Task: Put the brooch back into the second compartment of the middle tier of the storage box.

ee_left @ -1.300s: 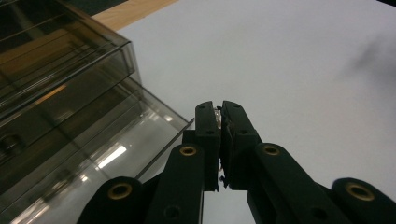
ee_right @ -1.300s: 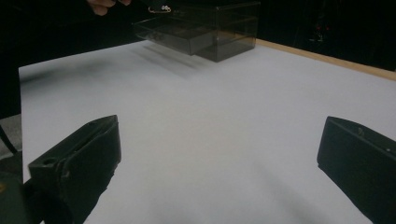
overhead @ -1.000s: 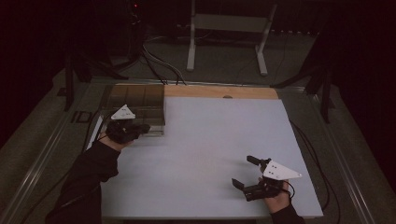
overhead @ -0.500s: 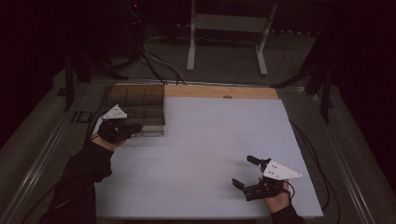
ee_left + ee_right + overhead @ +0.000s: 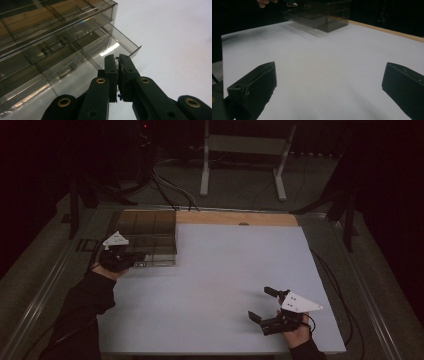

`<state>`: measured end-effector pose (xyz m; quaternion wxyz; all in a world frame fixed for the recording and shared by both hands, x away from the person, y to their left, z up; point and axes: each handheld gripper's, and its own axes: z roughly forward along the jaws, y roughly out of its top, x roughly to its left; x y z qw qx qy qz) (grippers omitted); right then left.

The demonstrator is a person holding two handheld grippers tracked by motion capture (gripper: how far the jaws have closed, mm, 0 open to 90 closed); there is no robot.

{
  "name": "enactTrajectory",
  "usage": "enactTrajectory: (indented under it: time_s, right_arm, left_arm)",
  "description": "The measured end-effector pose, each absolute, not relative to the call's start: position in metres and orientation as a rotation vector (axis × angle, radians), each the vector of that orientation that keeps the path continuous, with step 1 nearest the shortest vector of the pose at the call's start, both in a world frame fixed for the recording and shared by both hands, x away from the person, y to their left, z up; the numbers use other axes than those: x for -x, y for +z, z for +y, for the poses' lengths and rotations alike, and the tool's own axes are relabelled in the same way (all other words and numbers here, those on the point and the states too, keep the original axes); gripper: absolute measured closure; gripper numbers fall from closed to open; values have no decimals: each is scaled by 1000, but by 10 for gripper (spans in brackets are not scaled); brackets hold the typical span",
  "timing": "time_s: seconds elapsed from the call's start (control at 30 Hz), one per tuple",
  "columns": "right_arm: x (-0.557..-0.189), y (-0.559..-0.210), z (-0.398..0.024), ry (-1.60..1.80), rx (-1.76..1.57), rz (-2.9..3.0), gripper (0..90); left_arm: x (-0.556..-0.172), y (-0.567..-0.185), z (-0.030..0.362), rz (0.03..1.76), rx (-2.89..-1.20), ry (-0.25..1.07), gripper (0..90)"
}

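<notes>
A smoky clear plastic drawer box (image 5: 150,232) stands at the table's far left; one low drawer (image 5: 123,45) juts out of it. My left gripper (image 5: 139,256) lies at the box's front left corner. Its jaws (image 5: 117,58) are shut, with a small shiny metal piece (image 5: 116,60) pinched at the tips, just short of the drawer's open end. In the right gripper view the box (image 5: 327,15) is far off, and the metal piece (image 5: 292,4) glints above the drawer (image 5: 304,18). My right gripper (image 5: 260,303) rests near the front right edge, open, nothing between its jaws (image 5: 329,75).
A white sheet (image 5: 225,280) covers the table, with a wooden strip (image 5: 235,217) along its far edge. Metal rails (image 5: 50,285) run down both sides. A white stand (image 5: 240,160) and cables (image 5: 170,190) lie on the floor beyond.
My left hand has slid left along the box's front, from the middle to its left corner. The right hand has stayed put.
</notes>
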<state>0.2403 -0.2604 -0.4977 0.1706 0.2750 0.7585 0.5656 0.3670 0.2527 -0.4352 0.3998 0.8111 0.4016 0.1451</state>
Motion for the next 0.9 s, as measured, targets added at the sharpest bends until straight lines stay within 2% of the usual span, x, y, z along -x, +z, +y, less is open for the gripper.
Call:
enactTrajectory:
  time_s: [0.9]
  right_arm:
    - [-240,-498,-259,1603,-777,2159,0]
  left_arm:
    - [-379,-458,273,1131,-1997,393,871]
